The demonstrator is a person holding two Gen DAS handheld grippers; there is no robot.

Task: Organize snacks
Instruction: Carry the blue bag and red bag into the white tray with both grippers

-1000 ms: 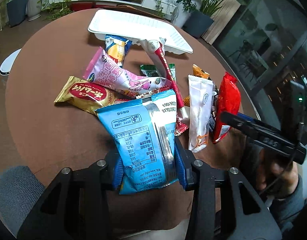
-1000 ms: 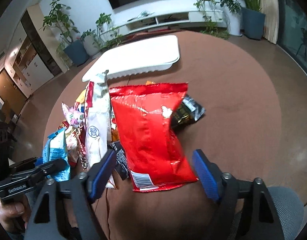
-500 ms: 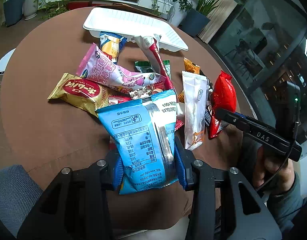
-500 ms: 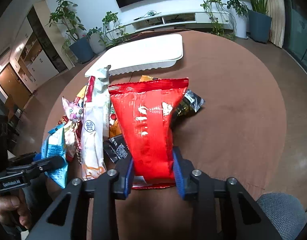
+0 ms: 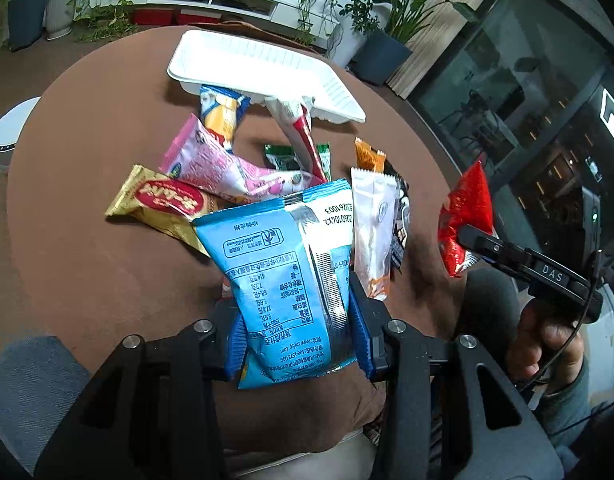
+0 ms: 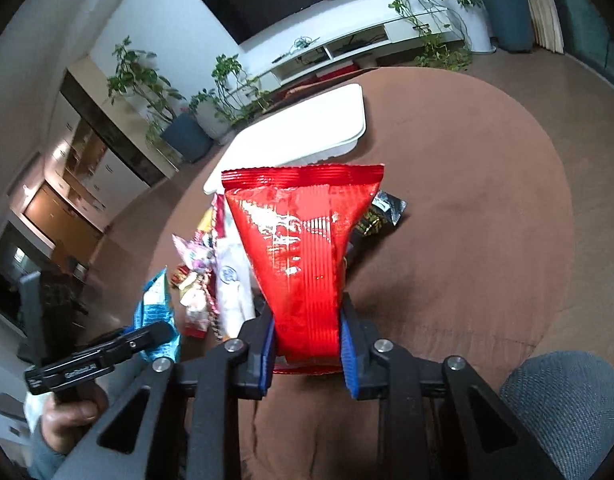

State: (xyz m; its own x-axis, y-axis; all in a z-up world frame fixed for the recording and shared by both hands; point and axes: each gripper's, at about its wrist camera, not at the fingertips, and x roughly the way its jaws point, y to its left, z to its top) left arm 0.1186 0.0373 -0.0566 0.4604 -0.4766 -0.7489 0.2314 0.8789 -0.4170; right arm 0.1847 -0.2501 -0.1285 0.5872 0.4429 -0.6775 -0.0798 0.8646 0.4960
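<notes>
My left gripper is shut on a light blue snack bag, held above the round brown table. In the right wrist view my right gripper is closing on a red snack bag; its pads pinch the bag's lower end and the bag is lifted and tilted up. That red bag also shows at the right of the left wrist view. A pile of snack packets lies mid-table: pink, gold, white, green, orange. A white foam tray stands empty at the far side.
A black packet lies behind the red bag. A person's hand grips the right tool's handle. Grey fabric shows at the near edge. Plants, a white TV shelf and glass doors ring the table.
The right gripper's jaws closed from wide apart onto the red bag and raised it off the table, tilting it up. The left gripper kept still with the blue bag.
</notes>
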